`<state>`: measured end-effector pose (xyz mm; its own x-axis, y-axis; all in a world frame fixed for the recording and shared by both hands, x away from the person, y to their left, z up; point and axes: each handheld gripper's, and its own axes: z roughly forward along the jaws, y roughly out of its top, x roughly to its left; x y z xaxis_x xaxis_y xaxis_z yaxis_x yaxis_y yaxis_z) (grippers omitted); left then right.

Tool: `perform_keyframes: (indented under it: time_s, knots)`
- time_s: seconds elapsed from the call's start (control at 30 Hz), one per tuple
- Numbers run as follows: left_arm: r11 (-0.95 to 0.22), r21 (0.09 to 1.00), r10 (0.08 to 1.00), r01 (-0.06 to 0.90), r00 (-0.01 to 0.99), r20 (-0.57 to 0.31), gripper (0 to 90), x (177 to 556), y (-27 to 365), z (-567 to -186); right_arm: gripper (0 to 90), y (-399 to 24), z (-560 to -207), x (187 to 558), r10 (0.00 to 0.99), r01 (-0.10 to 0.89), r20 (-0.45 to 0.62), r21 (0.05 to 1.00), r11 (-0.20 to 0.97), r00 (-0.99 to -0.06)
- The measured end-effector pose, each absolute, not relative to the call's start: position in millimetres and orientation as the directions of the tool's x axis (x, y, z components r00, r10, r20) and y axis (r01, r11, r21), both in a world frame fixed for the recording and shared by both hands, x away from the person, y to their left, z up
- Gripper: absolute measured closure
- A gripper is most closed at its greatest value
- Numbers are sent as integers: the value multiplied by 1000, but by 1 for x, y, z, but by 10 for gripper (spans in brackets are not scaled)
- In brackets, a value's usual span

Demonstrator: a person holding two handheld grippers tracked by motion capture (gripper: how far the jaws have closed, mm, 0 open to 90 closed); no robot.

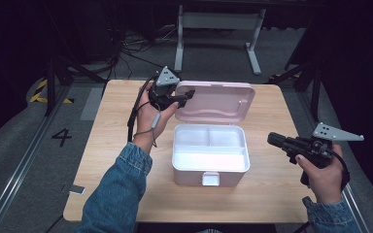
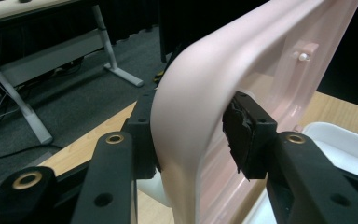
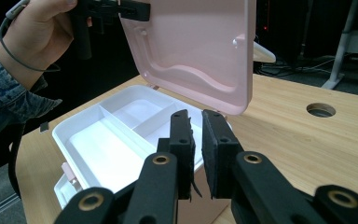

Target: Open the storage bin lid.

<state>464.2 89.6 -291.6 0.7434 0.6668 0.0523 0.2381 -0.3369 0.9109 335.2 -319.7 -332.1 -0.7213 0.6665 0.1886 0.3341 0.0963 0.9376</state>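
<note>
Standing near the middle of the table (image 1: pixel 272 189), the box (image 1: pixel 211 167) is open: its white tray (image 3: pixel 107 144) shows one long compartment along the front and two smaller ones behind, and its latch (image 1: pixel 211 178) hangs on the front wall, facing the near edge. The pink lid (image 1: pixel 218 101) is raised behind the tray, towards the far edge, its inner face turned to you. Your left gripper (image 1: pixel 183 97) sits at the lid's left corner, and in the left gripper view the lid's rim (image 2: pixel 186 121) runs between the two jaws: one jaw lies against the outer face, while the pad (image 2: pixel 240 135) on the inner side seems to stand just off the rim, so you have the corner bracketed rather than plainly pinched. Your left hand (image 1: pixel 151 114) comes in over the left part of the table, in a denim sleeve (image 1: pixel 121 184). Your right gripper (image 1: pixel 275 139) is held by your right hand (image 1: pixel 320 172) near the right edge, well apart from the box and pointing towards it; its jaws are drawn nearly together with a thin gap and nothing between them. A round hole (image 3: pixel 320 109) shows in the tabletop beyond the box in the right gripper view.
</note>
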Motion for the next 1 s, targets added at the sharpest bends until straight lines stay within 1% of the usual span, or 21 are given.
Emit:
perform_keyframes:
  time_s: [0.3, 0.43, 0.53, 0.6, 0.8, 1.0]
  knots:
    - [-309, 926, 675, 219, 736, 52, 557, 480, 90, -303, 825, -323, -335, 337, 672, 346, 197, 933, 95, -714]
    - [-291, 925, 671, 244, 741, 16, 558, 486, 92, -305, 823, -323, -337, 339, 674, 354, 203, 931, 92, -710]
    - [-293, 922, 675, 253, 738, 12, 559, 488, 92, -306, 822, -323, -338, 339, 676, 362, 208, 928, 94, -707]
    - [-304, 910, 687, 283, 726, 4, 564, 489, 92, -306, 818, -324, -339, 340, 676, 359, 203, 928, 97, -709]
    - [-323, 892, 701, 317, 713, 0, 565, 494, 91, -309, 817, -324, -342, 341, 675, 369, 211, 925, 96, -706]
    - [-320, 881, 718, 348, 696, -15, 563, 505, 91, -318, 812, -327, -342, 341, 678, 377, 223, 922, 87, -701]
